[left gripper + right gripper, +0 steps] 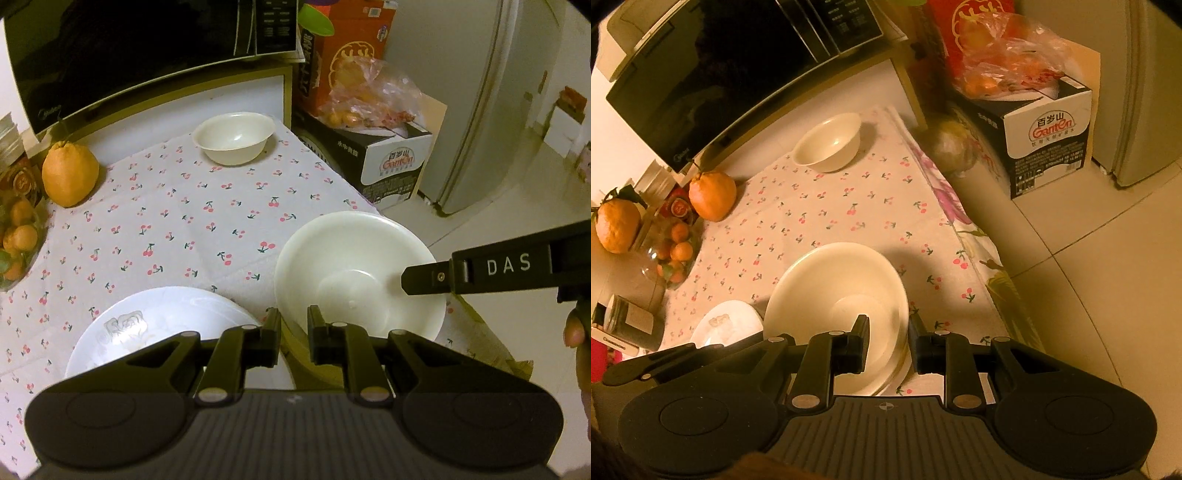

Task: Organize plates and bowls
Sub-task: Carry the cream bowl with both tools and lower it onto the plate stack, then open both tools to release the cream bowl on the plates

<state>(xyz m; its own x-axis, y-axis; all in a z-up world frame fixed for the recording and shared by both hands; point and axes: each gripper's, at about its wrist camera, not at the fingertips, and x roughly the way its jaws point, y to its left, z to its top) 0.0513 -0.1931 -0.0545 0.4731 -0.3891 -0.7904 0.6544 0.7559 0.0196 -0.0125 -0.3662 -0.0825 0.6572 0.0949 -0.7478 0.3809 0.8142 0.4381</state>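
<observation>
A large white bowl (354,266) (838,295) sits at the near right of the cherry-print cloth, apparently stacked on other dishes. My right gripper (888,328) straddles its near rim, one finger inside and one outside, jaws a little apart; its finger (428,277) reaches into the bowl in the left wrist view. My left gripper (293,321) is partly open and empty, just left of the bowl's near rim. A flat white plate (162,325) (727,325) lies to the left. A small white bowl (234,136) (827,146) stands at the far edge.
A black microwave (129,55) stands behind the table. A large orange fruit (70,173) (713,195) and a bowl of small oranges (674,251) sit at the left. A water carton (1049,136) with a bag of fruit stands on the floor at right, beside a fridge (491,103).
</observation>
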